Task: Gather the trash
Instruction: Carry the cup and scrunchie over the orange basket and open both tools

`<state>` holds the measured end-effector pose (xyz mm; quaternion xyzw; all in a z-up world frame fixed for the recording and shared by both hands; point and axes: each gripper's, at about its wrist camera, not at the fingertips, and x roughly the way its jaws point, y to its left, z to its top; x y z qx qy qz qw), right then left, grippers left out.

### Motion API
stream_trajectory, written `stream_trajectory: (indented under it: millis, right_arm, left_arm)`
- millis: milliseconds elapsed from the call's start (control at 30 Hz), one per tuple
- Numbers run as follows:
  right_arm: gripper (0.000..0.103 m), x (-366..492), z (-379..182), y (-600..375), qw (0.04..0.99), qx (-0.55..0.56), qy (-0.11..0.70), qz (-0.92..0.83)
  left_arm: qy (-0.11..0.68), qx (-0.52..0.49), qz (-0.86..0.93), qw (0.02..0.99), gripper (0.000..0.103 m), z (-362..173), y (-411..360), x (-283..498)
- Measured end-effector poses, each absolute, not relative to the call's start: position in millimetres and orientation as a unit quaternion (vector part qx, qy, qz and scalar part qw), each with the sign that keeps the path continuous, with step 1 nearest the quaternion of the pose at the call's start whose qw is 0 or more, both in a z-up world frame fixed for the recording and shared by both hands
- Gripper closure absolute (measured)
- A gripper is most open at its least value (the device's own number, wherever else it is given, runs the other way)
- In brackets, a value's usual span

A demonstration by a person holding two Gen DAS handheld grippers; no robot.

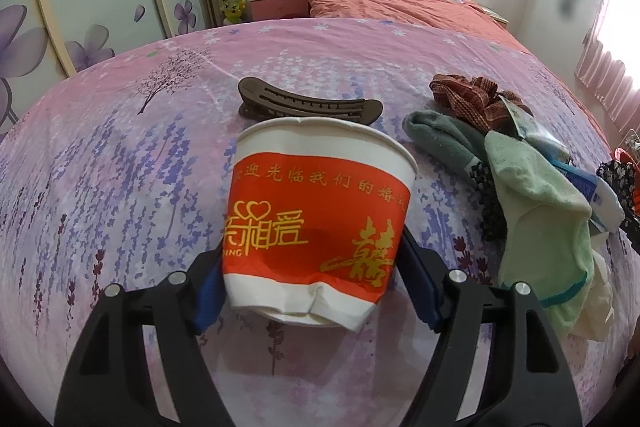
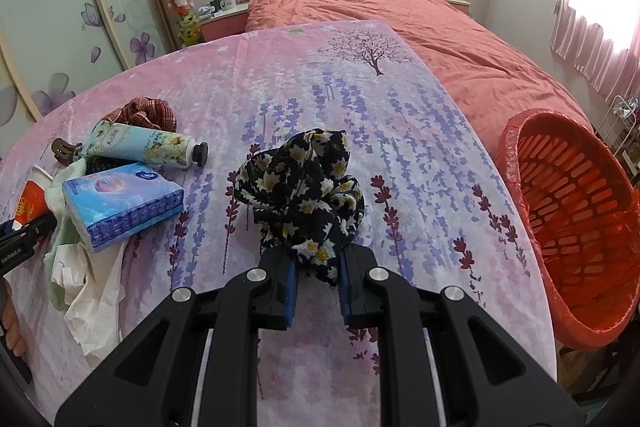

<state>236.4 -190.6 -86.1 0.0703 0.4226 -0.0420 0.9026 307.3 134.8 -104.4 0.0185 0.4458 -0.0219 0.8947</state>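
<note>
Midway, by the look of it: left gripper [image 1: 316, 267] clamped on the red-and-white paper cup [image 1: 320, 215], right gripper [image 2: 318, 275] pinched on the black floral scrunchie [image 2: 308, 195], both left of the red-lined basket [image 2: 568, 211]. Nothing visible inside the basket yet; crumpled tissue [image 2: 96, 291] waiting beside the tissue pack [image 2: 124, 205]

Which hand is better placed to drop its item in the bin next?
Right, probably. The right gripper is shut on the floral cloth, and the orange bin stands just to its right at the bed's edge. The left gripper holds the paper cup, but its view shows no bin.
</note>
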Motion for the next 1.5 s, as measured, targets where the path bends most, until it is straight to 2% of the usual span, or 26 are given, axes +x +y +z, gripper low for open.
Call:
stream_trajectory:
  millis: [267,633,1067,1300,1500]
  right_arm:
    - [0.092,221,-79,-191,0.907,0.090,0.410,-0.030]
    - [0.092,166,-31,-247,0.920,0.149,0.362,-0.019]
    - [0.092,118,-4,-367,0.919,0.193,0.321,-0.125]
    - [0.092,122,-17,-408,0.916,0.208,0.310,-0.145]
    - [0.091,128,-33,-438,0.910,0.232,0.310,-0.149]
  left_arm:
    - [0.429,0.011,-0.030,0.903,0.031,-87,131,297]
    - [0.393,-0.005,-0.071,0.917,0.031,-22,74,259]
    - [0.363,0.007,-0.244,0.899,0.031,15,-119,237]
    - [0.373,0.028,-0.319,0.871,0.031,-3,-224,238]
    - [0.391,0.053,-0.342,0.853,0.030,-34,-281,247]
